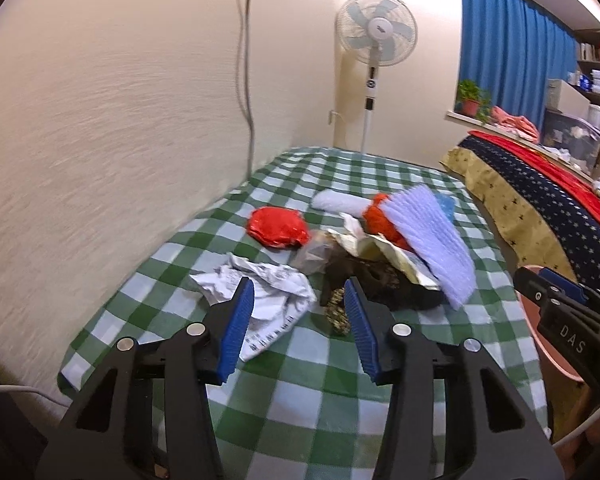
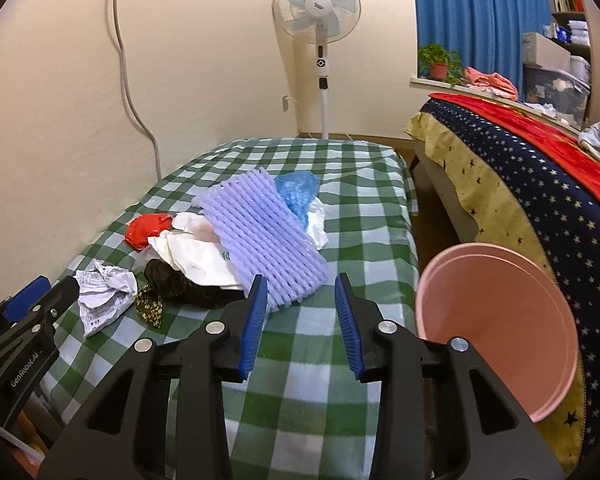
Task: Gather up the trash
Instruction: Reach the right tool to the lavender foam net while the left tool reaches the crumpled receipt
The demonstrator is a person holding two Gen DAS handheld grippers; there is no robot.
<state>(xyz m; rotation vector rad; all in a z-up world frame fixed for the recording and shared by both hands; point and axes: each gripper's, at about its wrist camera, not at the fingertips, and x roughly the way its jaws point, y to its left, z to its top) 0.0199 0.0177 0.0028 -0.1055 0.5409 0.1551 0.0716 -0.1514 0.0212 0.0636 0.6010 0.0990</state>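
Observation:
A pile of trash lies on the green checked table [image 1: 300, 380]: crumpled white paper [image 1: 260, 292], a red wrapper [image 1: 278, 226], a dark wrapper [image 1: 380, 284], a purple foam net [image 1: 432, 236] and a blue plastic bag [image 2: 298, 192]. My left gripper [image 1: 298, 292] is open and empty, just short of the crumpled paper. My right gripper [image 2: 302, 292] is open and empty, near the foam net's [image 2: 264, 232] front edge. A pink bin [image 2: 496, 328] stands right of the table. The crumpled paper also shows in the right wrist view [image 2: 104, 300].
A wall [image 1: 100, 120] runs along the table's left side with a hanging cable [image 1: 246, 60]. A standing fan [image 2: 318, 20] is behind the table. A bed with a star-patterned cover [image 2: 540, 200] lies to the right, across a narrow gap.

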